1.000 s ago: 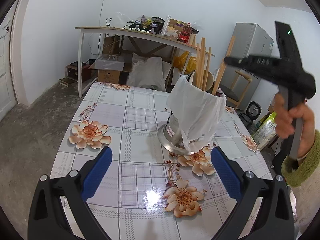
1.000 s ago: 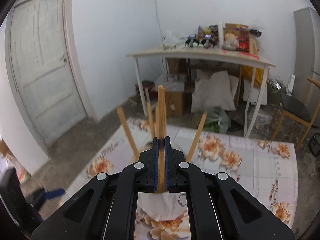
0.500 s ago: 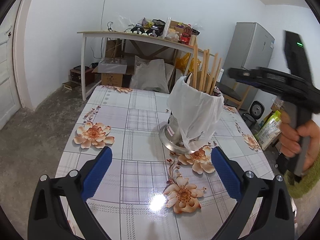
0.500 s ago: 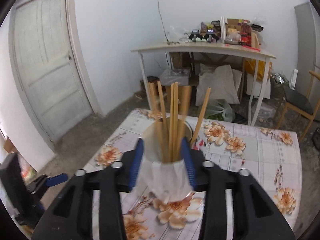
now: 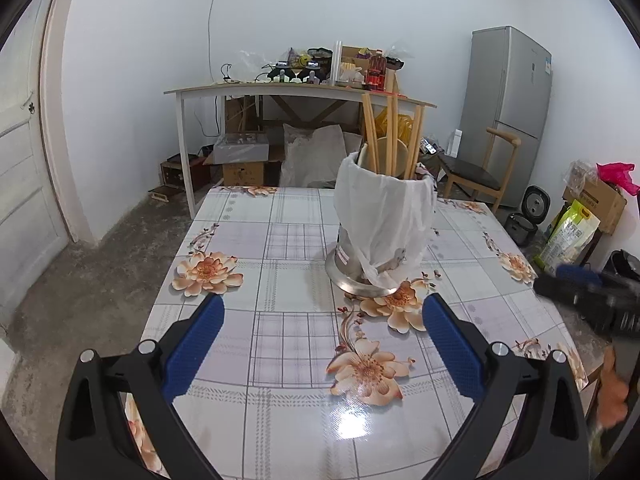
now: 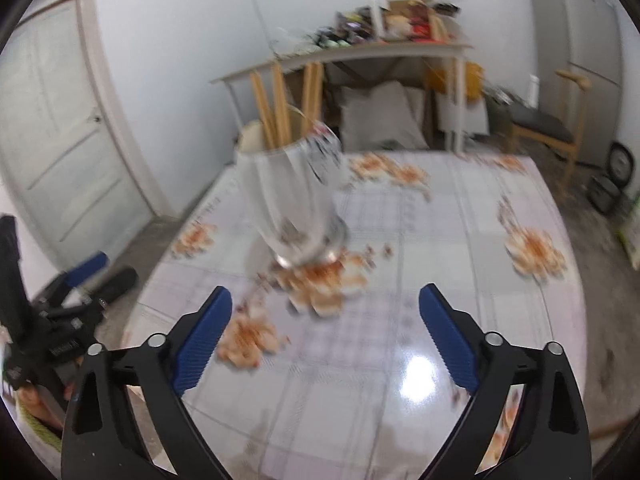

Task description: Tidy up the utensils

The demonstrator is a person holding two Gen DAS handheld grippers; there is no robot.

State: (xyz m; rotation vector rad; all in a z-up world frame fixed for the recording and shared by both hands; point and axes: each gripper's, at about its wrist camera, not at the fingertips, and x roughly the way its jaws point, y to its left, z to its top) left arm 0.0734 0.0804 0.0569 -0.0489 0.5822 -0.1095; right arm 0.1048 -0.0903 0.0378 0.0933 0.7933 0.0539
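Left gripper [image 5: 320,344] hangs low over the near edge of the worktop [image 5: 288,408], its blue pads spread wide with nothing between them but flowered tablecloth. Ahead of it and a little to the right stands the utensil holder [image 5: 380,232], a metal canister on a flared foot, draped in a white plastic bag [image 5: 384,208]. Several wooden chopsticks [image 5: 394,136] rise out of its mouth, leaning apart. Right gripper [image 6: 326,344] has just been opening and now stands at its widest, holding nothing; the holder sits well ahead of it and apart from its pads, in a view smeared by motion.

By my reading, the chopsticks are all in the holder and this placing step is done. No loose utensil shows on the worktop in either view, so the next move calls either for finding another piece outside the frames or for treating the job as finished; I cannot tell which. A further reach into the holder would need a high approach, since the chopstick tips stick up and splay, and the loose bag could snag a finger.

Around the scene, from the left: a white door [image 5: 24,184], a long side table [image 5: 280,92] heaped with clutter and with boxes and sacks under it, a wooden chair [image 5: 476,168], a grey fridge [image 5: 508,112], then bags and cartons on the floor. At the far right edge of the left view the right gripper shows as a dark blur beside the worktop. Nothing lies between either gripper and the holder.
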